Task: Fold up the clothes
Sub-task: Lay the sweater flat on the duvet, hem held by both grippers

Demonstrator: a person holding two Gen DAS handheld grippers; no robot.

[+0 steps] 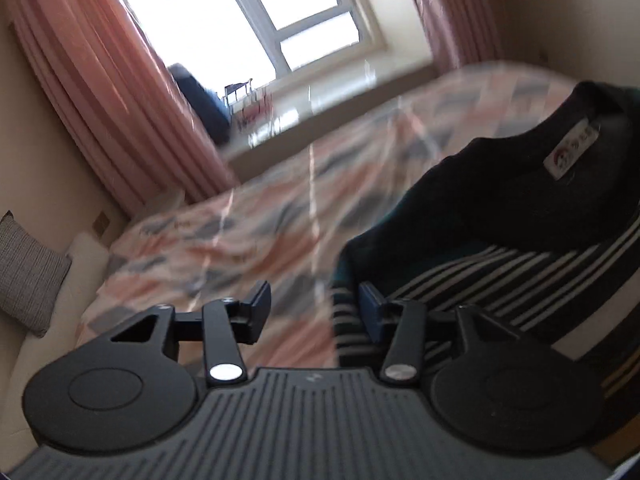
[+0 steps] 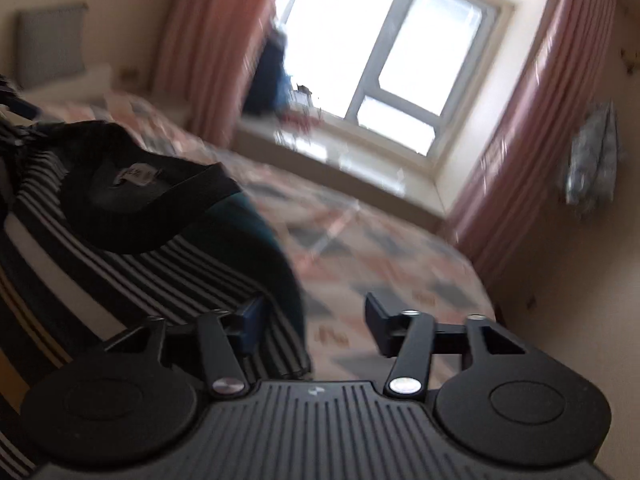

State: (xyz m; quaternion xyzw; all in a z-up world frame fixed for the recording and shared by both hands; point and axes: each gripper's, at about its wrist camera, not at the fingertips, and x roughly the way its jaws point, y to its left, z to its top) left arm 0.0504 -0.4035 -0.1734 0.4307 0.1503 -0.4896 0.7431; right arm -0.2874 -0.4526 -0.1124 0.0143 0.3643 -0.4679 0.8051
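Observation:
A black-and-white striped shirt with a black collar and a white neck label lies on the patterned bed cover. My left gripper is open just over the shirt's left edge, and its right finger sits over the stripes. In the right wrist view the same shirt fills the left side, label showing. My right gripper is open at the shirt's right edge, with its left finger over the fabric. Both views are motion-blurred.
The bed cover stretches toward a window sill holding small items, between pink curtains. A grey pillow lies at the bed's left. A patterned bag hangs on the right wall.

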